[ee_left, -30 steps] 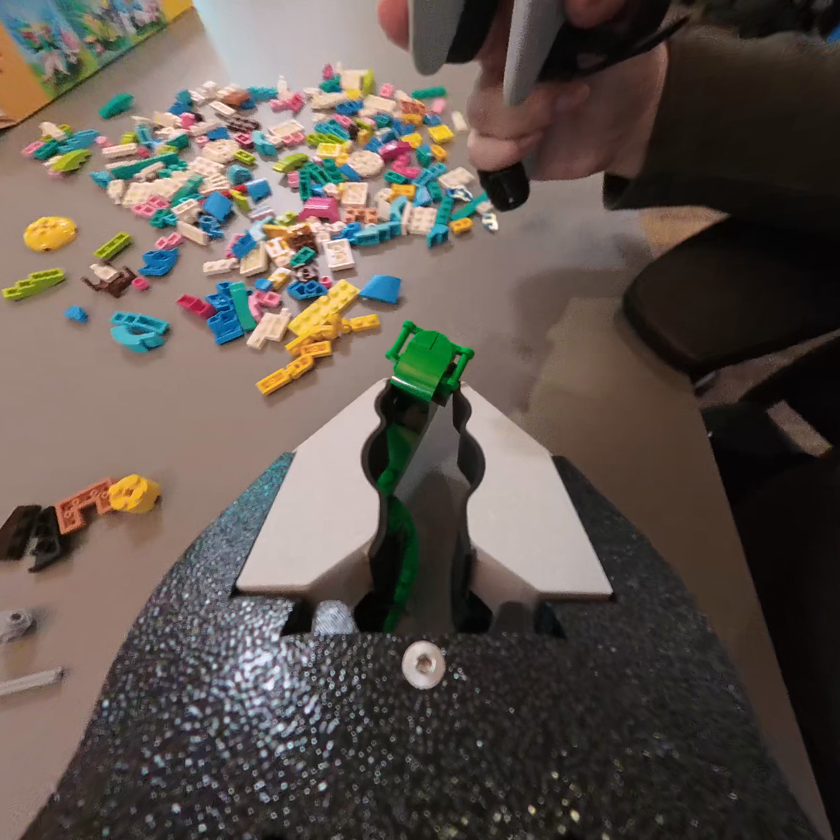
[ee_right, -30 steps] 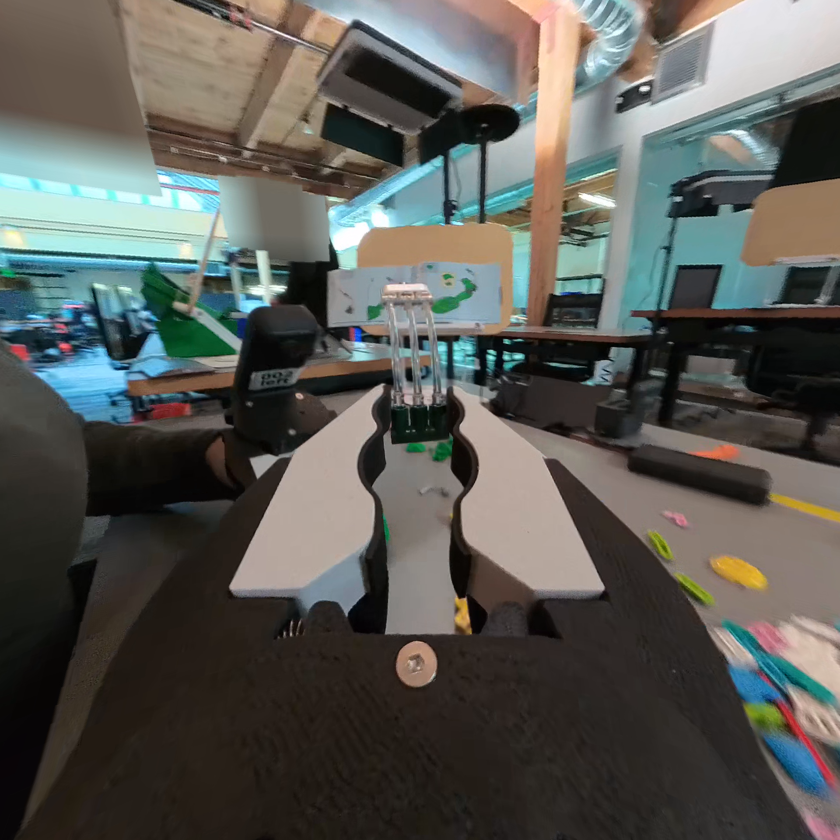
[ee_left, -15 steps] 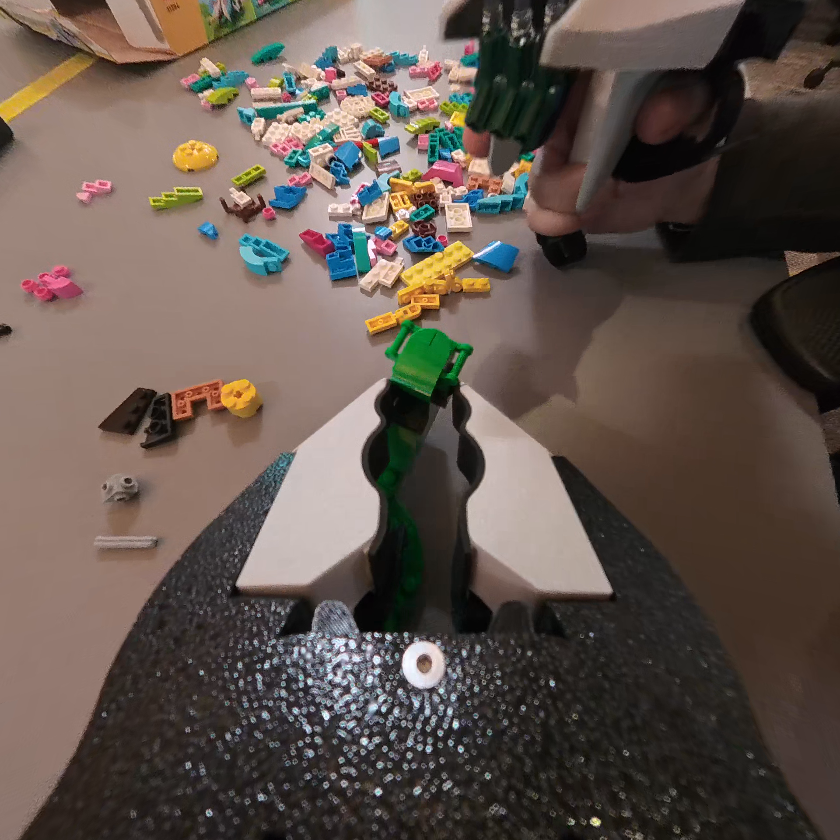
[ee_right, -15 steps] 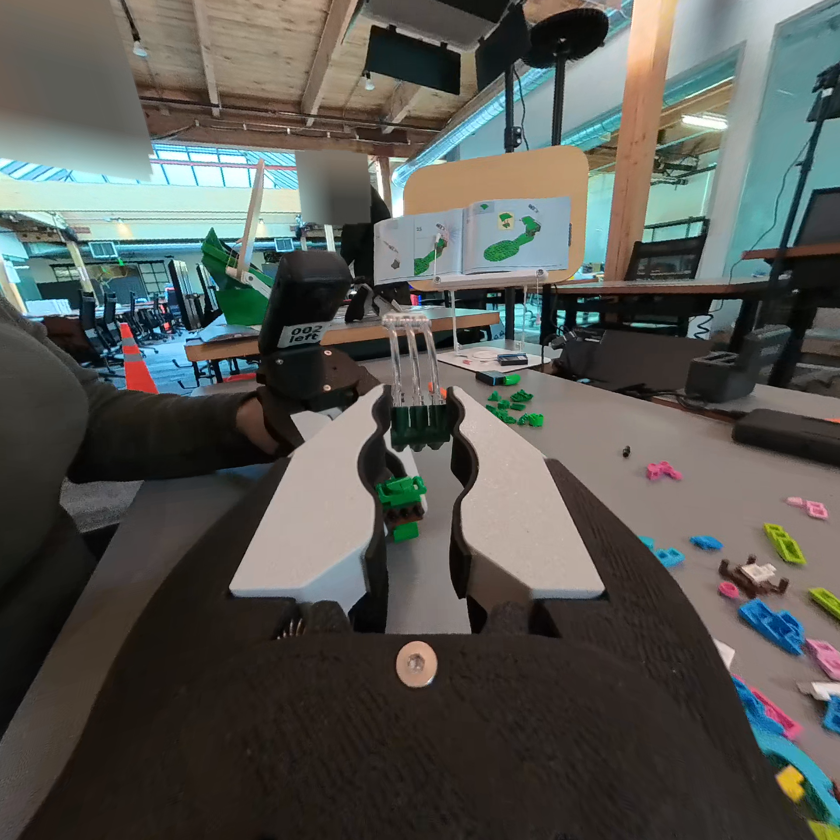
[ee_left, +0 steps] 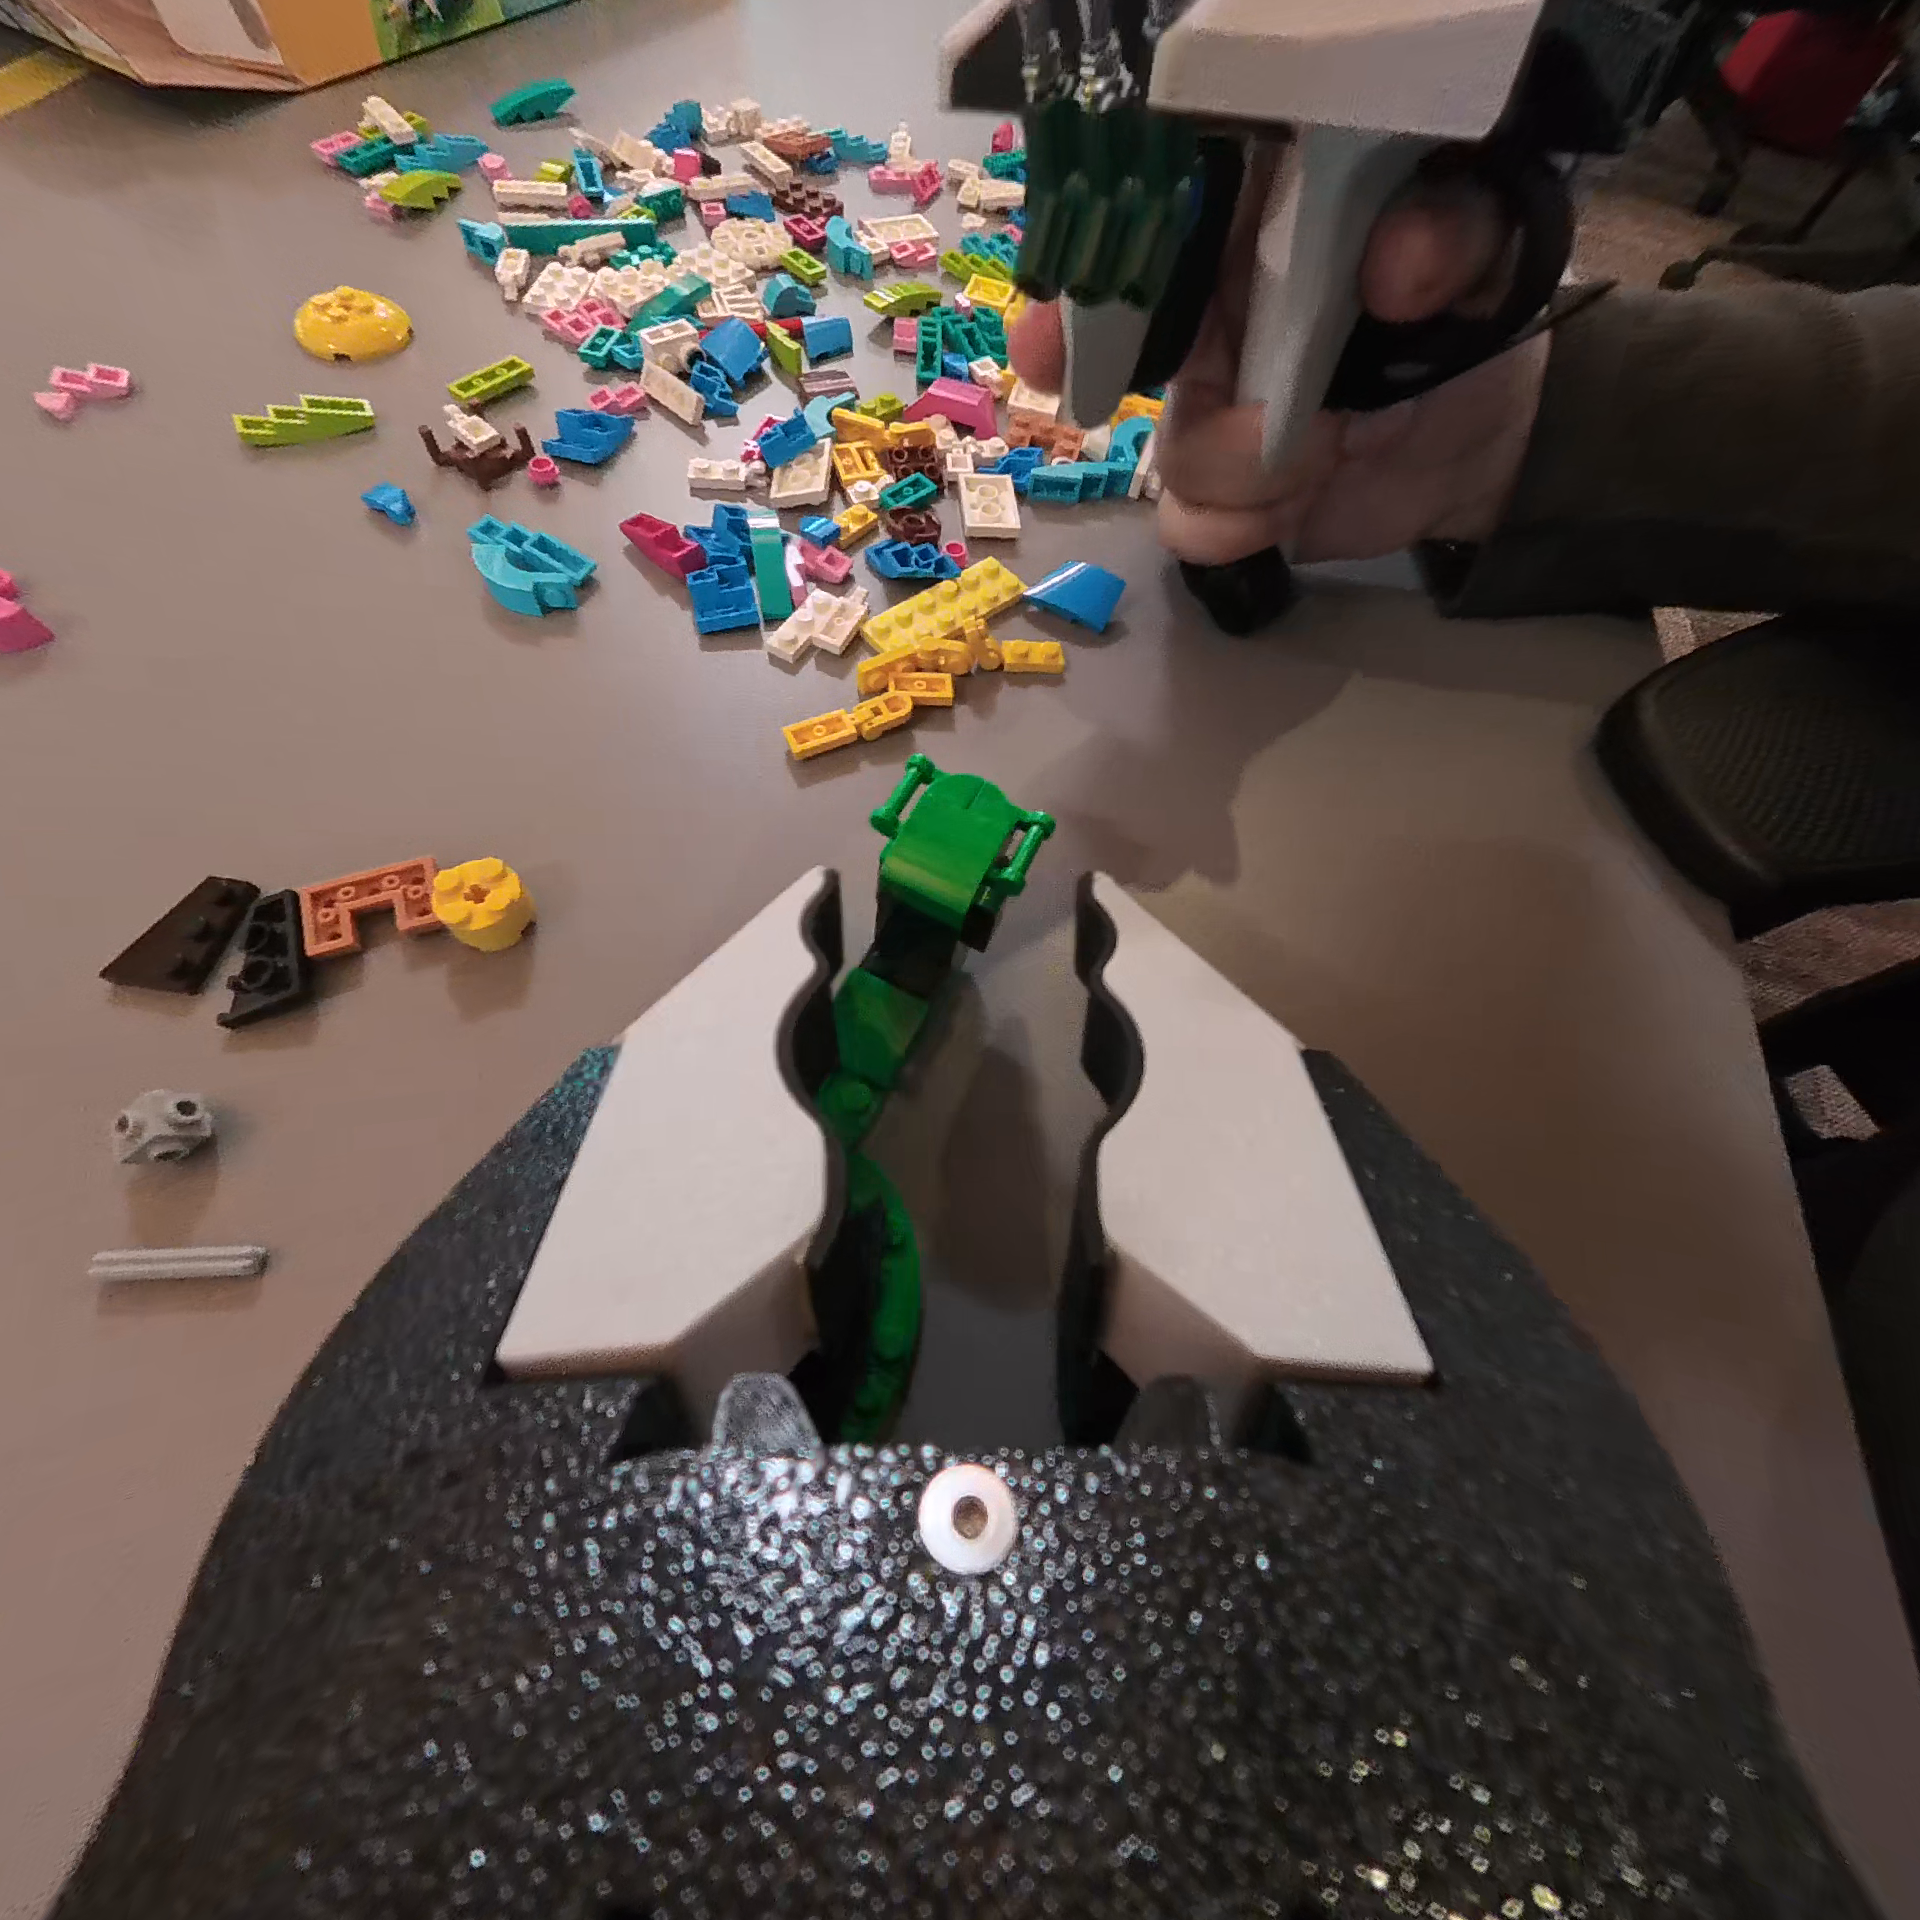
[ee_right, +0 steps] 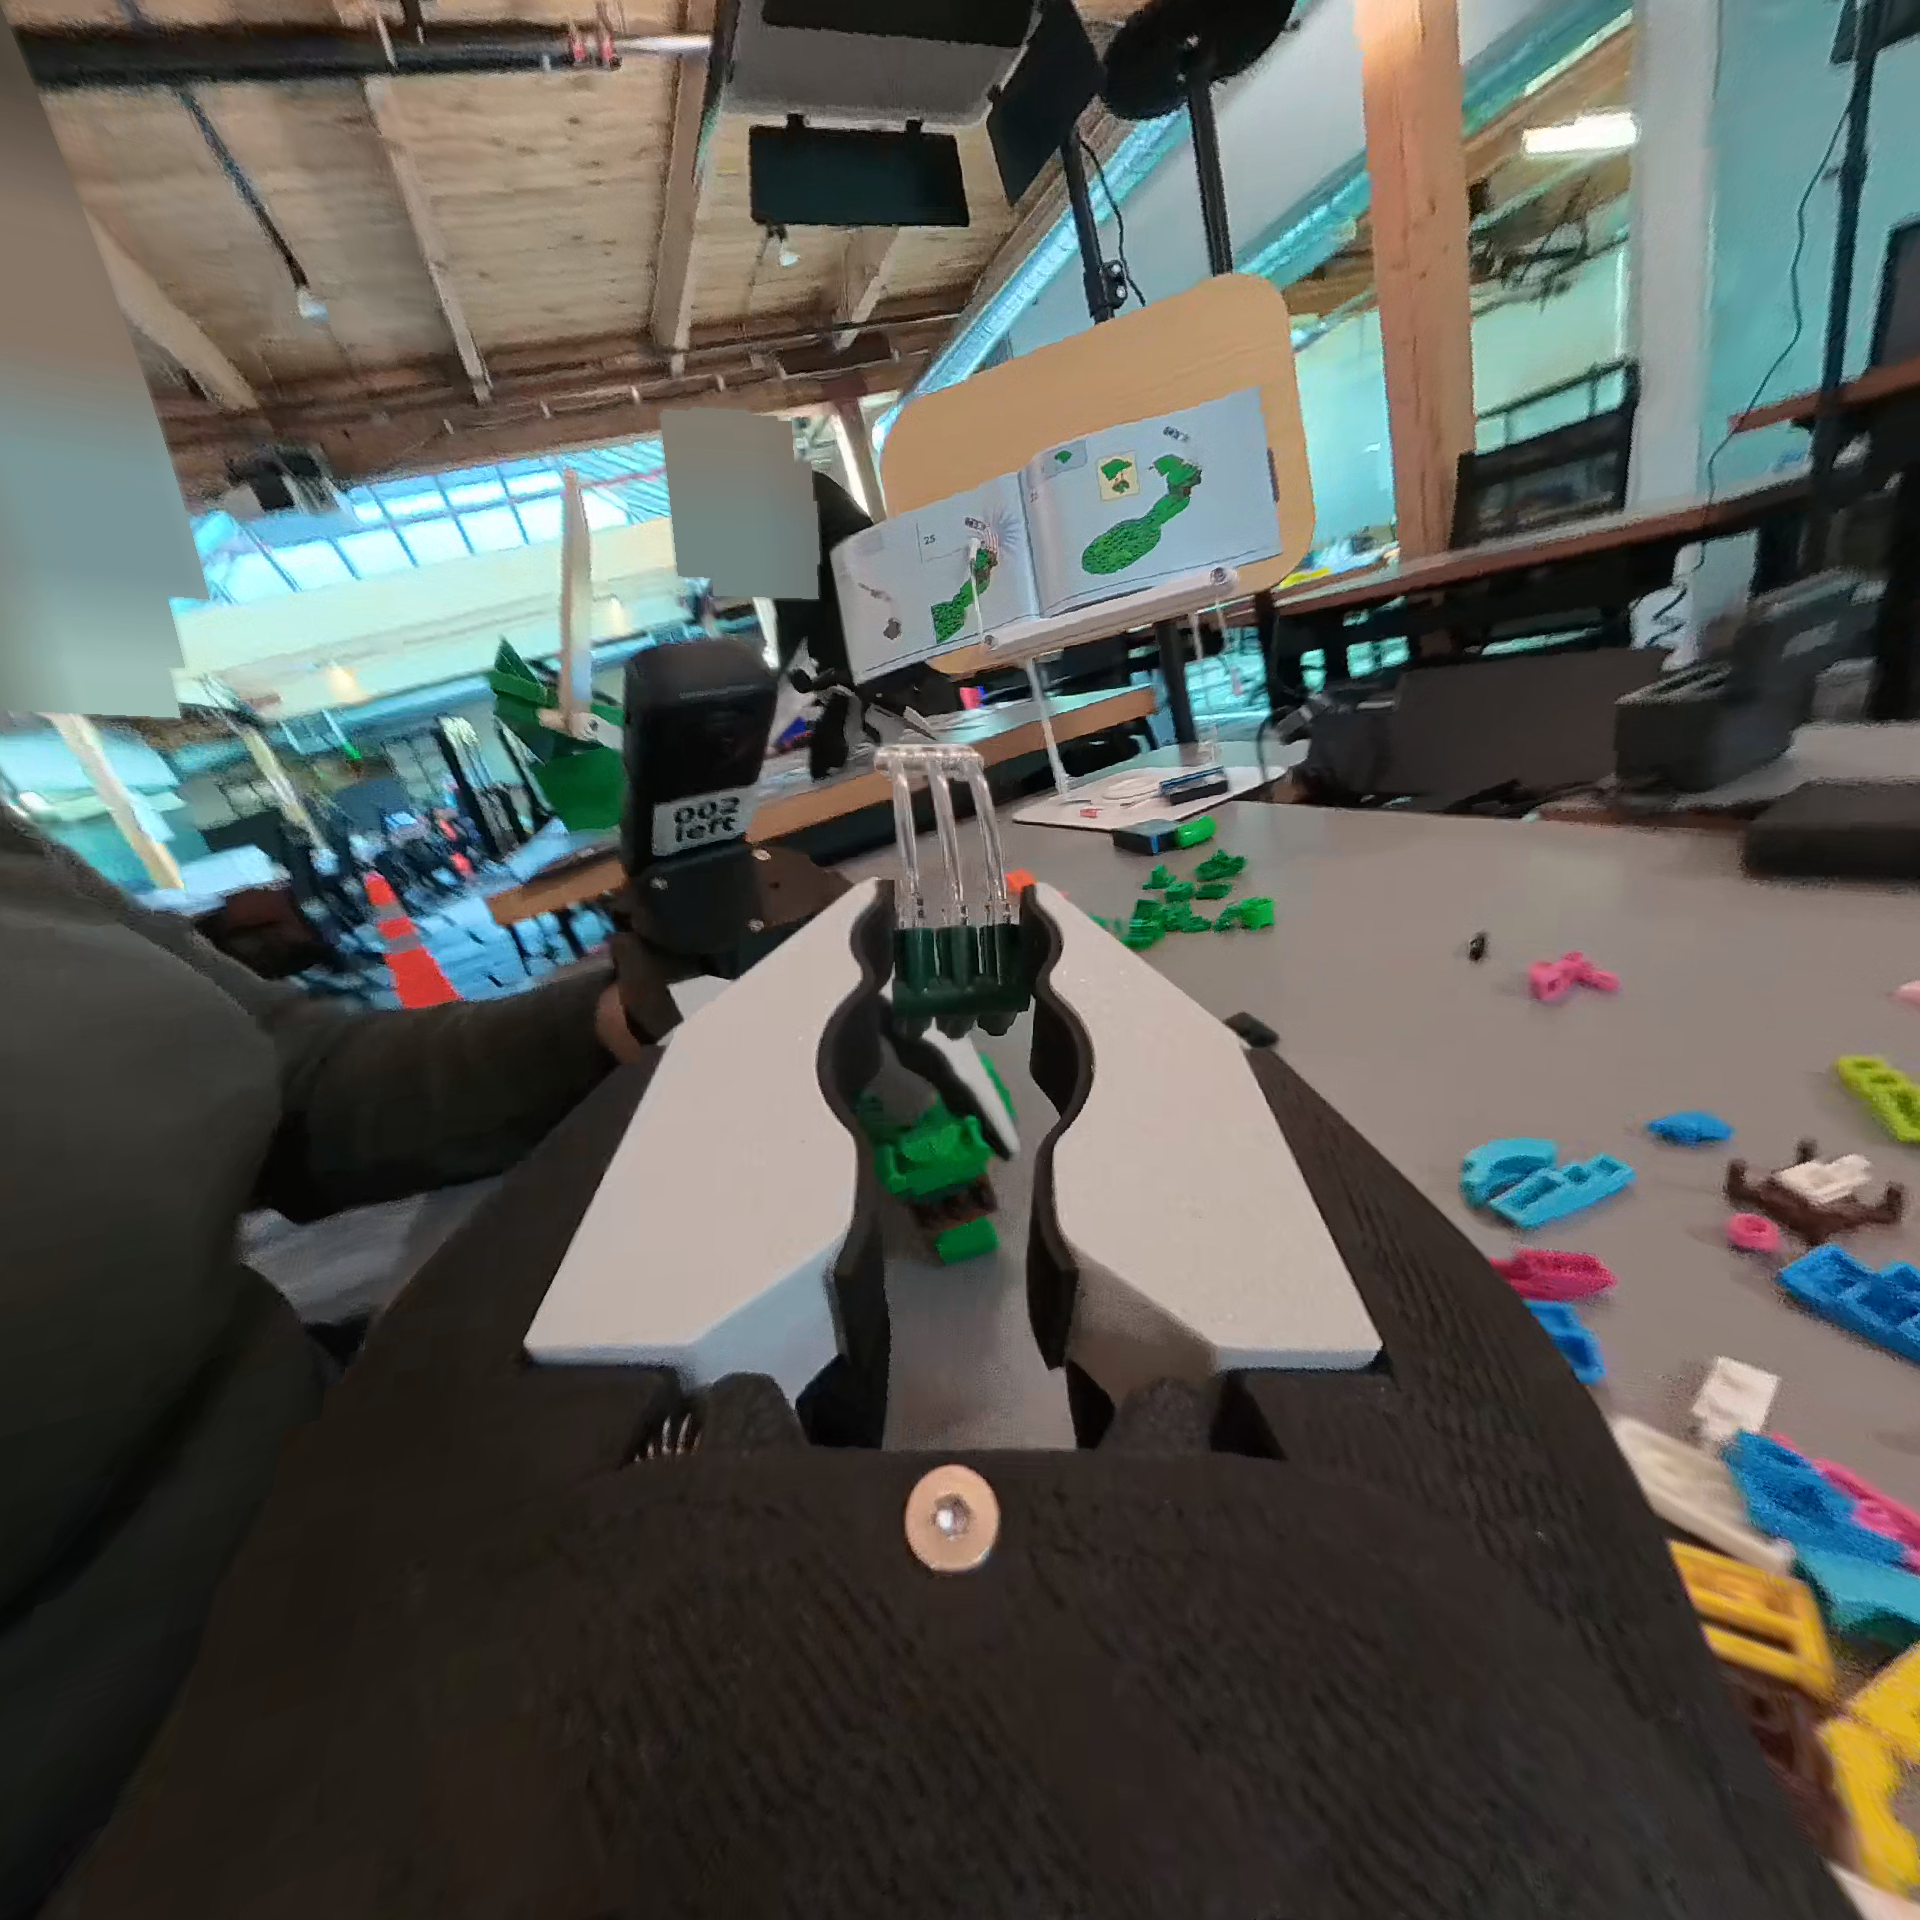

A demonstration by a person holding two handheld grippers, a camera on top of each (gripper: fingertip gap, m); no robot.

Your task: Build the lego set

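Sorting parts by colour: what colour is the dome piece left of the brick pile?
Yellow dome piece; left wrist view shows it best.

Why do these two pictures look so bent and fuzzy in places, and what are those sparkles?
Left wrist view: wide-angle bending; light glints on the left hand-held gripper body; the right hand-held gripper is near and blurred; soft shadows on the table. Right wrist view: beams curve; bricks at the right edge smear; flat patches were added afterwards.

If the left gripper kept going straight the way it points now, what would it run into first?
Probably the green lego assembly lying between the open fingers of the left gripper. Past it come the yellow plates on the table; depth is uncertain.
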